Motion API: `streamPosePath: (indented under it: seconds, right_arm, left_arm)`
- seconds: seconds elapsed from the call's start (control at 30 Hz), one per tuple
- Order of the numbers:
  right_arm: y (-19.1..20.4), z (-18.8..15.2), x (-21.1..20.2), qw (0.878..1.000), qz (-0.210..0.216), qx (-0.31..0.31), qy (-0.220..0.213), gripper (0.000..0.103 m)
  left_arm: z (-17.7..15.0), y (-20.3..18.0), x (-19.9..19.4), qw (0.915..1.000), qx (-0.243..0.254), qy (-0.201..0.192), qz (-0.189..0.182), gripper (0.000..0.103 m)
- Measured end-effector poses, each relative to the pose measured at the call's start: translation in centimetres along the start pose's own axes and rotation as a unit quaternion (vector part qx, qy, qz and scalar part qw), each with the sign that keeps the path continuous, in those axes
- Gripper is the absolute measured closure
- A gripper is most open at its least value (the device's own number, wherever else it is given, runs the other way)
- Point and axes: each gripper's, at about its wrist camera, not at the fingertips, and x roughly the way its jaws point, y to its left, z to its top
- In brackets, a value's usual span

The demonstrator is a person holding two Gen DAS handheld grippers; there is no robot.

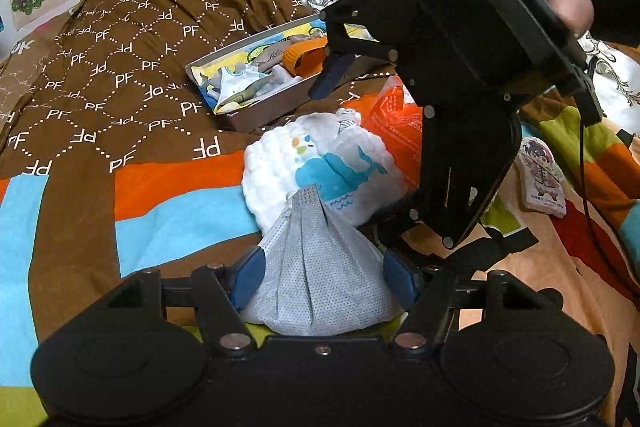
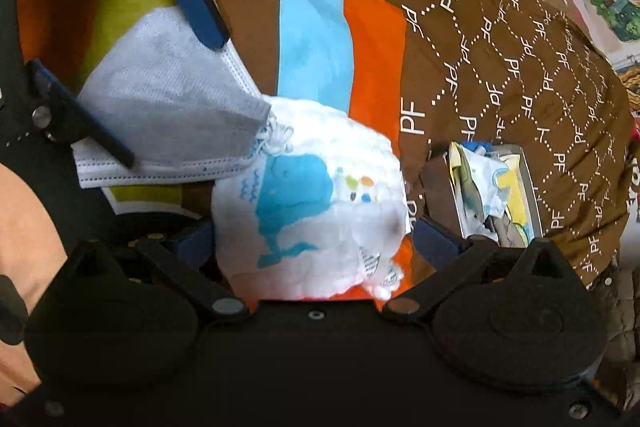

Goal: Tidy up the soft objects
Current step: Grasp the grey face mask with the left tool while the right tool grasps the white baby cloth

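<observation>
A grey-and-white face mask (image 1: 316, 267) lies on the patterned bedspread, between the blue pads of my left gripper (image 1: 326, 279), which stands open around it. It also shows in the right wrist view (image 2: 168, 99). A white cloth with a blue whale print (image 1: 324, 163) lies just beyond the mask. My right gripper (image 2: 316, 239) is open with its pads either side of that whale cloth (image 2: 308, 203). In the left wrist view the right gripper (image 1: 360, 155) comes down from the upper right over the cloth.
An open grey box (image 1: 256, 75) holding soft cloths and an orange item sits behind on the brown PF-print blanket (image 1: 120, 67); it also shows in the right wrist view (image 2: 496, 187). An orange packet (image 1: 396, 123) and a small character plush (image 1: 540, 179) lie to the right.
</observation>
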Motion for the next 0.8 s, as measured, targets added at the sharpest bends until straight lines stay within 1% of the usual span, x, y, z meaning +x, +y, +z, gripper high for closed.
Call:
streamPosePath:
  seconds: [0.13, 0.2, 0.37, 0.53, 0.6, 0.63, 0.7, 0.8]
  right_arm:
    - [0.1, 0.5, 0.5, 1.000, 0.003, -0.011, 0.001, 0.001]
    - [0.1, 0.7, 0.5, 1.000, 0.005, -0.015, 0.002, 0.001]
    - [0.0, 0.7, 1.4, 1.000, 0.011, -0.017, 0.005, 0.001]
    - [-0.3, 0.7, 1.9, 1.000, 0.015, 0.000, 0.004, 0.001]
    - [-0.4, 0.5, 2.1, 1.000, 0.018, 0.004, 0.002, 0.006]
    - [-0.5, 0.4, 2.2, 1.000, 0.022, 0.006, 0.003, 0.010]
    - [-0.5, 0.1, 2.3, 1.000, 0.025, 0.011, 0.003, 0.013]
    - [-0.4, -0.2, 2.3, 0.999, 0.027, 0.018, 0.002, 0.021]
  left_arm:
    - [0.0, 0.2, 0.1, 1.0000, -0.003, 0.003, -0.003, 0.036]
    - [-0.1, 0.3, 0.2, 0.9999, -0.004, 0.008, -0.004, 0.040]
    - [-0.7, 1.0, 0.5, 0.9997, -0.015, 0.020, -0.008, 0.053]
    - [-0.9, 1.6, 0.4, 0.9994, -0.028, 0.019, -0.013, 0.060]
    - [-1.0, 1.6, 0.4, 0.9993, -0.028, 0.019, -0.013, 0.062]
    - [-1.0, 1.7, 0.4, 0.9993, -0.029, 0.019, -0.014, 0.063]
    - [-1.1, 1.6, 0.5, 0.9993, -0.029, 0.019, -0.013, 0.065]
    - [-1.2, 1.5, 0.6, 0.9994, -0.028, 0.019, -0.011, 0.067]
